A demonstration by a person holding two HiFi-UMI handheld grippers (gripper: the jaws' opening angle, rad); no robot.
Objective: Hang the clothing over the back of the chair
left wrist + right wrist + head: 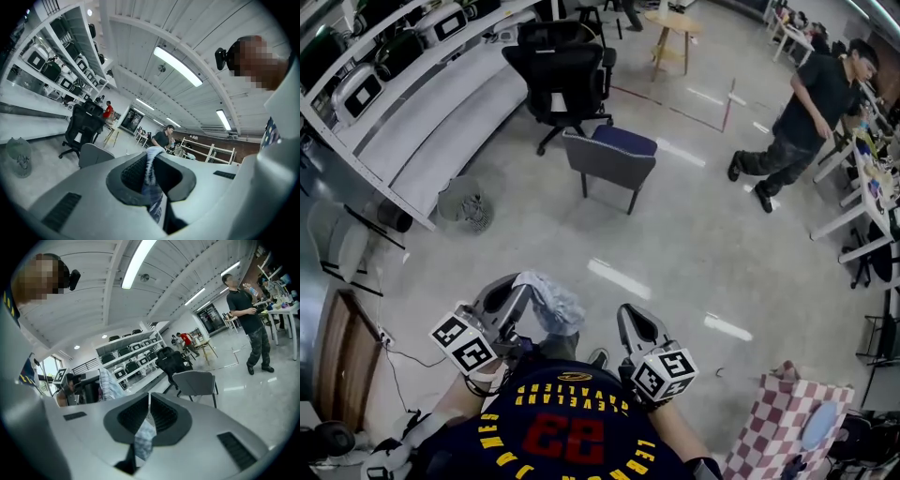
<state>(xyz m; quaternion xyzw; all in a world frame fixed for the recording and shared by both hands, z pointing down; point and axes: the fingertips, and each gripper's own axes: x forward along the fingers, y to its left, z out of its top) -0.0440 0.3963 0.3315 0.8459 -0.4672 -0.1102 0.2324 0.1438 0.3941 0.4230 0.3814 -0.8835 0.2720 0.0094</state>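
both tongs are clamped on the clothing (553,305): the left tongs (516,286) pinch a bunched pale blue fold, the right tongs (630,314) are shut on another bit (just a thin edge). it's held up close to the person, well apart from the grey chair (614,159) standing out on the glossy grey floor (675,234). behind that there's a black office chair (562,80) and long white shelving (412,112)

Bright ceiling strip lights (178,65) glare off the glossy floor (694,244); all views bend at fisheye edges.
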